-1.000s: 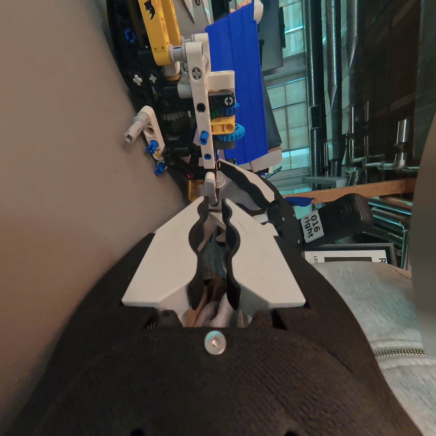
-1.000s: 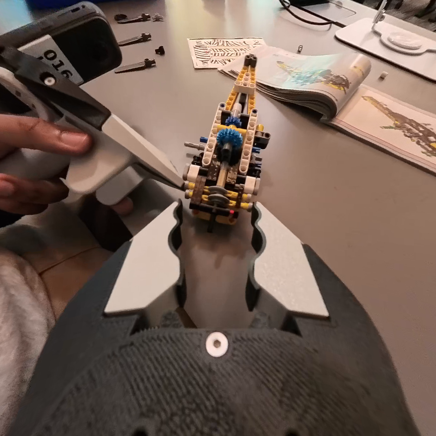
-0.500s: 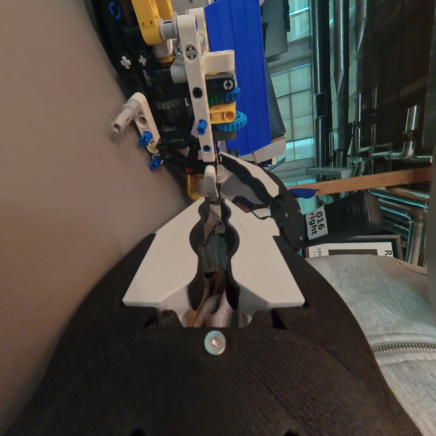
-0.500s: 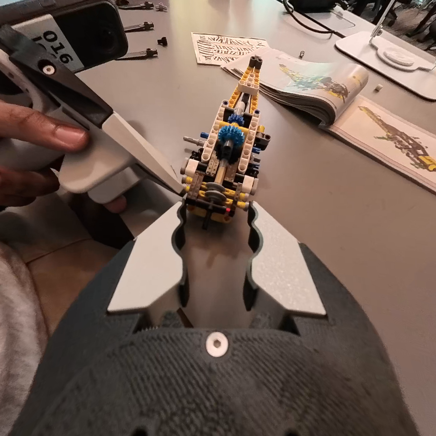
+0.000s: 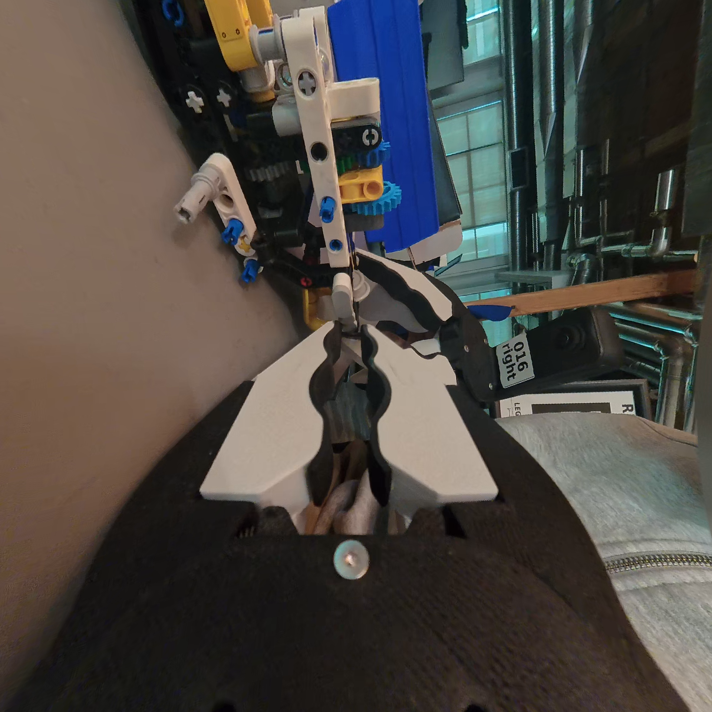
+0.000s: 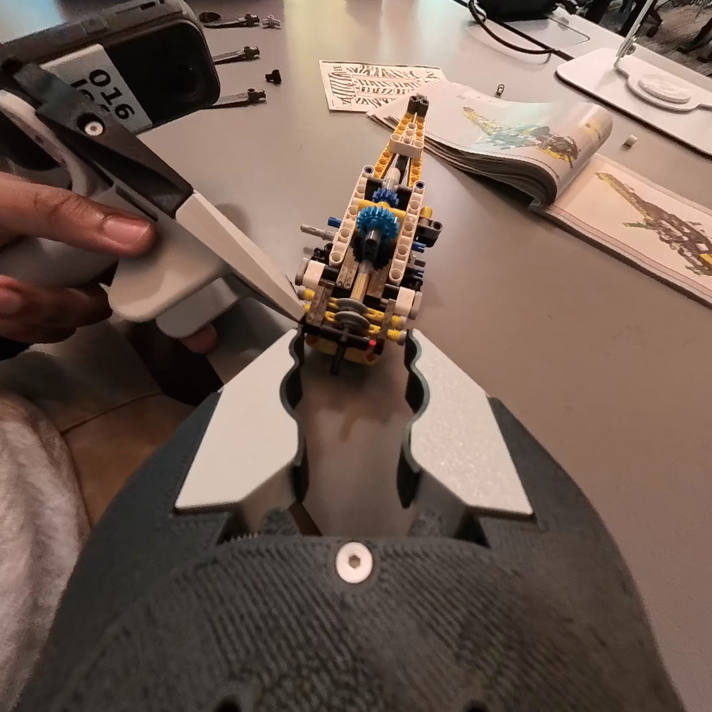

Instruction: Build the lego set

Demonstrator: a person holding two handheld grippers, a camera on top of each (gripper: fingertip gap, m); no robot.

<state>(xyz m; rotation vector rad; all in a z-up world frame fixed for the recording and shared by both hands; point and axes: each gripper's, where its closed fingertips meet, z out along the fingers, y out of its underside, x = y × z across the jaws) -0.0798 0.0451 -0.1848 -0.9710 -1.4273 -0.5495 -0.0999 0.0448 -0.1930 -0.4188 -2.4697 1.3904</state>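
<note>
The lego model (image 6: 370, 266) is glossy plastic; the table (image 6: 520, 346) is smooth and matt; the instruction booklet (image 6: 539, 154) is shiny paper; the right gripper (image 6: 352, 346) has rough, grainy plastic.

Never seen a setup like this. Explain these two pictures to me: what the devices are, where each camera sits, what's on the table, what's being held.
There is no robot: a person holds two hand-operated pincers, each with a camera looking along its fingers. The left wrist view shows the left gripper pinched shut on a small pale part at the near end of the lego model. The right wrist view shows the right gripper open just before the model, touching nothing. The model stands on a grey table, with an open instruction booklet, a sticker sheet and loose black pieces behind it.
</note>
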